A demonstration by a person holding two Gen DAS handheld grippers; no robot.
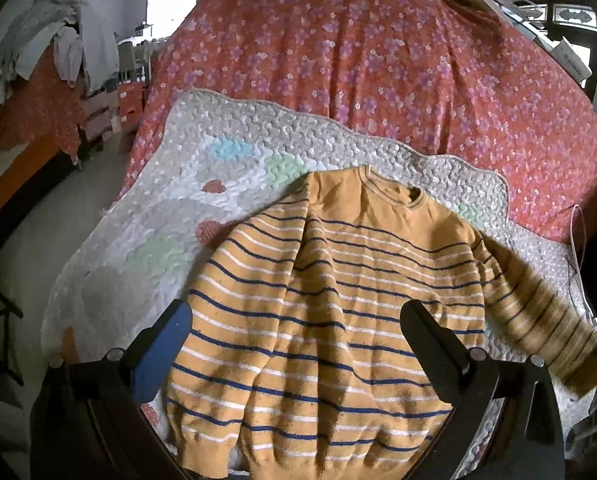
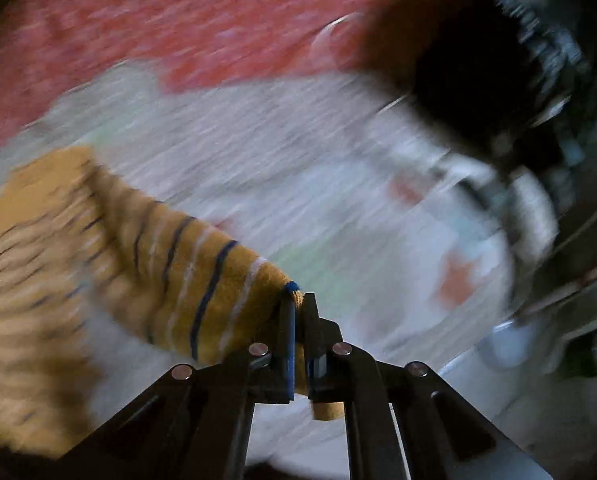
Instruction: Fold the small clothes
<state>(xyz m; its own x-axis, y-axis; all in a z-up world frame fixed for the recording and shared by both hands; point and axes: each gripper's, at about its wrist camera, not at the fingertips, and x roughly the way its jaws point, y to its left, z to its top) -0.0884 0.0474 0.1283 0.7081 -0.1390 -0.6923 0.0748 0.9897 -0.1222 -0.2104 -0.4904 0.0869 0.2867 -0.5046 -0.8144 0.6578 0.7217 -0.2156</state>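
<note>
Sweater (image 1: pixel 318 300), mustard knit, striped: right gripper (image 2: pixel 298 300) clenches its cuff; left gripper (image 1: pixel 294 320) released.

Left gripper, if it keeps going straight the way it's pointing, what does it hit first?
Most likely the striped sweater: the open left gripper points down at its body, spread on the quilted mat. Depth is unclear.

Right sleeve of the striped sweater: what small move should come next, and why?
Probably carry the sleeve inward across the sweater body. The right gripper is shut on the cuff, and the sleeve angles out over the quilted mat. The left gripper hovers open above the torso.
</note>
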